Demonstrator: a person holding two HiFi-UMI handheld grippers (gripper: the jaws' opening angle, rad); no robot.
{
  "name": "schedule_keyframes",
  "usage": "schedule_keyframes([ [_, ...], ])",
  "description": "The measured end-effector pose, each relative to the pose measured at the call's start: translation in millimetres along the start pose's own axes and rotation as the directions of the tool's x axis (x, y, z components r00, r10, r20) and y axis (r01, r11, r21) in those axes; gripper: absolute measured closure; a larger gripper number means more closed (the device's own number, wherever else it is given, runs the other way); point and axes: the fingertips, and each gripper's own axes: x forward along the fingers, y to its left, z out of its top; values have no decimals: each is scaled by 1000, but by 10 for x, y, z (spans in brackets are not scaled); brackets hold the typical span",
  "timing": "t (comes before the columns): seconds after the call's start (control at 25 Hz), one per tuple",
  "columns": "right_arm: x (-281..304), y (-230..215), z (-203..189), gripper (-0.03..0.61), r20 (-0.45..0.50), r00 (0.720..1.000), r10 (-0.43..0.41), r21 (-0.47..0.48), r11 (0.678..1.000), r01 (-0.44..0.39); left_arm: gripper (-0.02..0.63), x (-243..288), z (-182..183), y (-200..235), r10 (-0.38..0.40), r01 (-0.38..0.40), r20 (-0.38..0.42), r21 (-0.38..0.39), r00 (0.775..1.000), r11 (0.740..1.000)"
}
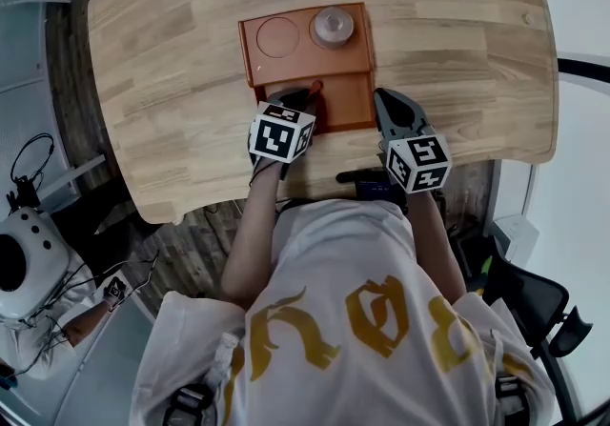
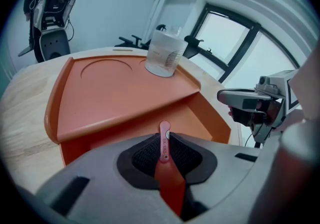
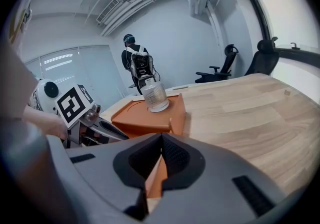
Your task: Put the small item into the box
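Note:
An orange box (image 1: 345,102) lies on the wooden table (image 1: 172,81), its raised tray part (image 1: 276,37) at the far side. My left gripper (image 1: 313,92) is shut on a small flat red item (image 2: 164,143), just over the box's open near compartment (image 2: 192,120). The item's tip pokes out past the pads (image 2: 145,155). My right gripper (image 1: 383,98) hovers at the box's right edge. Its jaws are shut with nothing between them (image 3: 160,154). In the right gripper view, the box (image 3: 145,114) lies ahead to the left, beside the left gripper's marker cube (image 3: 74,102).
A clear plastic cup (image 1: 333,26) stands on the tray's right recess; the left round recess (image 1: 277,36) holds nothing. The table's near edge (image 1: 324,188) runs just under both grippers. Office chairs (image 3: 227,62) and a standing person (image 3: 136,62) are beyond the table.

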Motion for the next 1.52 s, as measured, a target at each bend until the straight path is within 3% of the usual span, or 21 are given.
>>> schedule_keyframes([
  [0.96,11,-8,-14,566,-14,1000,26,-10,1000,-26,555,174,-117,-57,-10,14,-99,47,995,999],
  [1.52,-72,-2,142,567,6,1000,8,-67,998,-8,534,60,-10,-118,-19,20,-38,51,999,998],
])
